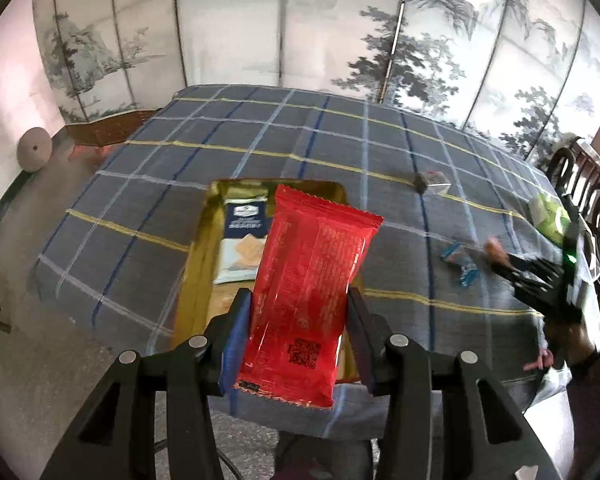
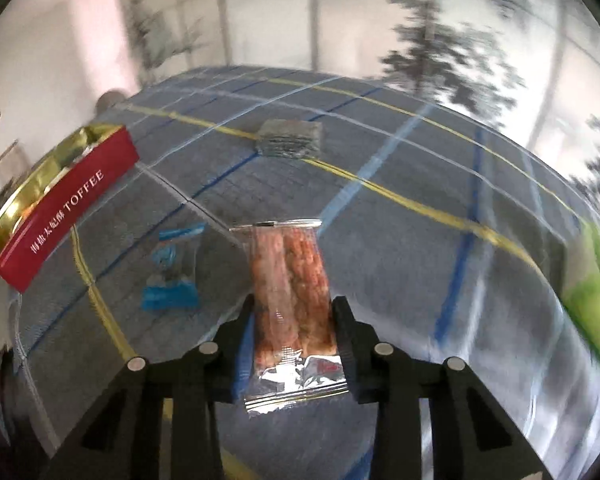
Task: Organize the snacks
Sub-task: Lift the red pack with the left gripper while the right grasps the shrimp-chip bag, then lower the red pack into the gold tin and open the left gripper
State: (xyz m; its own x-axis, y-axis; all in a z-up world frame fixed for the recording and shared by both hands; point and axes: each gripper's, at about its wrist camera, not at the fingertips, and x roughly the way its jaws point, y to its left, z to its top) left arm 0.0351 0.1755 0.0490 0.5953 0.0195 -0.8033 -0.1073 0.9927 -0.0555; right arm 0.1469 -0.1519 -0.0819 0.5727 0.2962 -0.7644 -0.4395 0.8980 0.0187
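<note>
My left gripper (image 1: 298, 300) is shut on a red snack packet (image 1: 312, 280) and holds it upright above the near end of a gold-lined tin box (image 1: 202, 240). A blue-and-white cracker packet (image 1: 242, 244) lies inside the box. My right gripper (image 2: 294, 308) is shut on a clear packet of brown biscuits (image 2: 290, 280), held above the checked tablecloth (image 2: 400, 240). The box shows at the far left of the right wrist view, with a red side marked TOFFEE (image 2: 64, 204). The right gripper also shows at the right of the left wrist view (image 1: 500, 256).
A small blue-and-clear packet (image 2: 172, 276) lies on the cloth left of the right gripper. A dark silvery packet (image 2: 290, 138) lies farther back. A green packet (image 2: 596, 292) sits at the right edge. Chairs (image 1: 580, 184) stand at the table's right side.
</note>
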